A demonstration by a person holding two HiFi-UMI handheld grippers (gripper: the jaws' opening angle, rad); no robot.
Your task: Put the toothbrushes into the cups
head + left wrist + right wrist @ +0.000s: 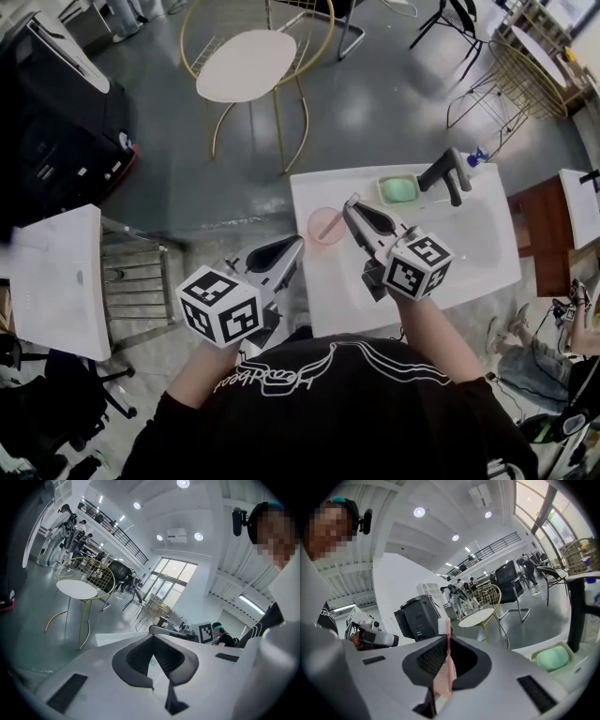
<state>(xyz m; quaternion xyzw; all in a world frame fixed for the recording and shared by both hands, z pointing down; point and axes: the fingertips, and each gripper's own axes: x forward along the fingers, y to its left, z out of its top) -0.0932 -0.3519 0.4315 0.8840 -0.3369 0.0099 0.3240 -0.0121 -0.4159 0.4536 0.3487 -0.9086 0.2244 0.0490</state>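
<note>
A pink cup point(326, 226) stands near the left end of the white counter point(412, 281), and a green cup point(397, 190) point(553, 658) sits behind it by a black faucet point(448, 173). My right gripper point(351, 206) point(446, 641) is shut on a pink toothbrush point(448, 667). In the right gripper view its white bristles point up beyond the jaws. In the head view the toothbrush point(333, 221) slants over the pink cup's mouth. My left gripper point(296, 242) point(153, 644) hangs off the counter's left edge, shut, with nothing between its jaws.
A round white chair with gold wire legs point(246, 66) stands on the grey floor beyond the counter. A white table point(56, 281) and black equipment point(56, 122) are on the left. A blue-capped bottle point(476, 157) stands behind the faucet.
</note>
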